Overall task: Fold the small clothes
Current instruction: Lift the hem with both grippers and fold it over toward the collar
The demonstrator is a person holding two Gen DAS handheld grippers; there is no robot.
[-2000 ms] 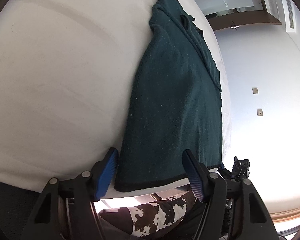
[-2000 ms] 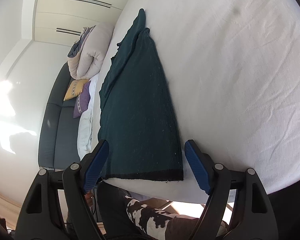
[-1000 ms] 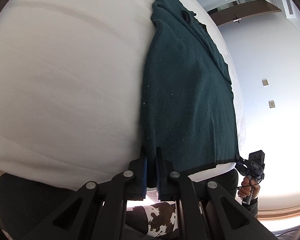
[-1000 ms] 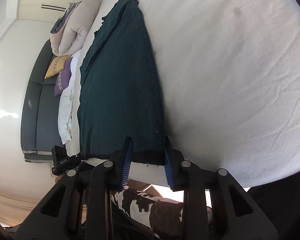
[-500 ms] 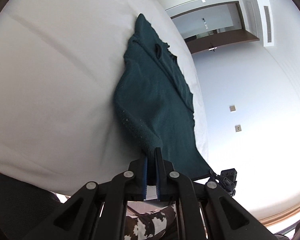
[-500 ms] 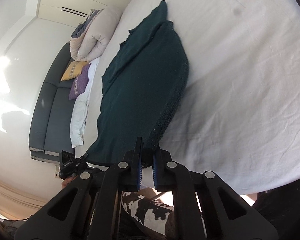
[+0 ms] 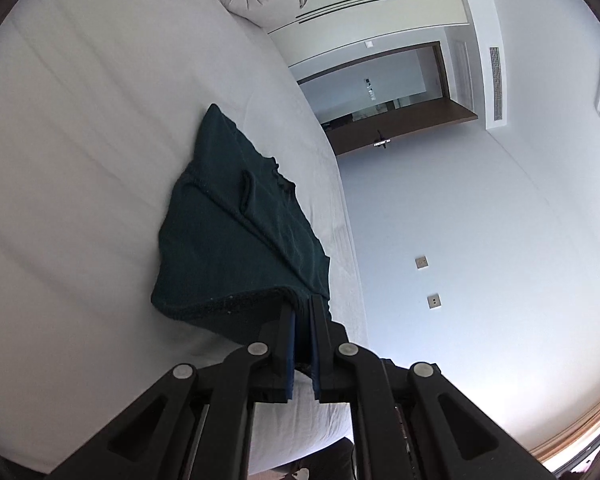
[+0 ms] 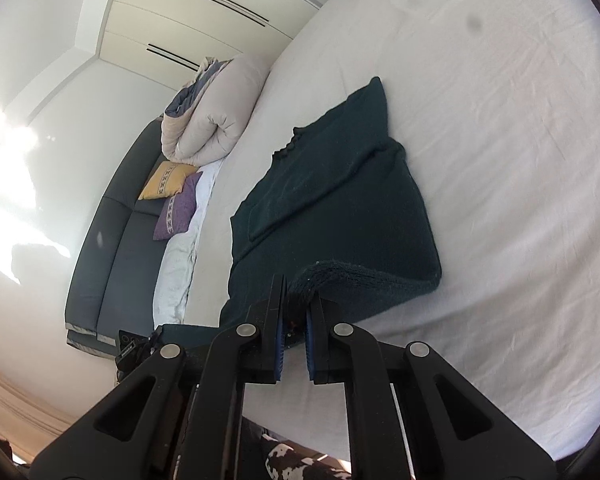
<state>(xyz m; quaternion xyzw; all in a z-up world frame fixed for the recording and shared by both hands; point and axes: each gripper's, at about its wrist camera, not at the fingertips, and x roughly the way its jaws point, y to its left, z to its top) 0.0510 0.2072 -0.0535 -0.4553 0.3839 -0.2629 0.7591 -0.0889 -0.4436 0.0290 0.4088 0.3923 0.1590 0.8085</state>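
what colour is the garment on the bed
Dark green garment, clearest in the right wrist view.

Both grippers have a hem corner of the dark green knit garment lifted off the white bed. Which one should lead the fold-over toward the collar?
Neither clearly: the left gripper and right gripper are each shut on a corner of the dark green knit garment, raised alike. Carry both forward together over the white bed.

The dark green knitted fleece garment (image 7: 236, 248) lies on the white bed sheet (image 7: 80, 160), its near hem lifted off the bed and curling over toward 12 o'clock, the far collar end lying flat.
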